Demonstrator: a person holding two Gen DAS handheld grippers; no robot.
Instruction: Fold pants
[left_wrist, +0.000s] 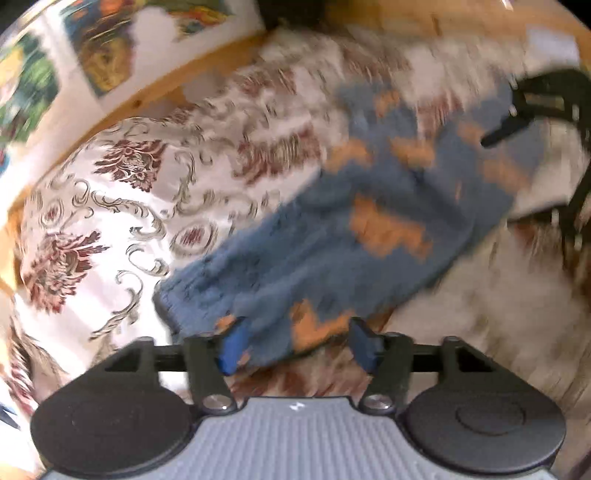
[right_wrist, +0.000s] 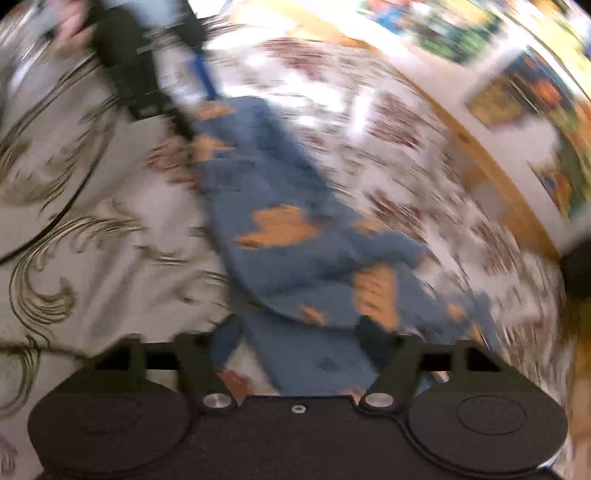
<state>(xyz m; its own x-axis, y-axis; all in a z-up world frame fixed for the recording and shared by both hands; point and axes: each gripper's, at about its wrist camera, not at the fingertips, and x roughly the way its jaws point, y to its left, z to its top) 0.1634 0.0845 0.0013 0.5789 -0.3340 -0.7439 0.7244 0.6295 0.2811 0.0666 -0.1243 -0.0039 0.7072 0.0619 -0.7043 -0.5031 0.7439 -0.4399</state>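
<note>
On the patterned bedspread (left_wrist: 110, 206), pale satin with dark red medallions and grey-gold scrolls, the pants (left_wrist: 362, 221) lie stretched in a long band between the two tools. They look like soft, nubbly knit, slate blue with orange patches, small enough that both ends are within reach at once.

At the left end, the left gripper (left_wrist: 295, 343) has its blue-padded fingers (left_wrist: 232, 343) spread apart, straddling the cuff end of the fabric, which sits in the gap; whether the pads pinch cloth I cannot tell.

From there the long axis runs away up and to the right, toward the right gripper (left_wrist: 517, 118), which meets the far end of the cloth.

From the right wrist view the cloth passes between that tool's fingers (right_wrist: 373, 332), which stand wide; blur hides any contact.

Each hand is nearest its own end, so I'd judge the next move to bring one end over the other along that axis. Behind, a wooden bed frame (left_wrist: 166, 92) and a wall with coloured pictures.
</note>
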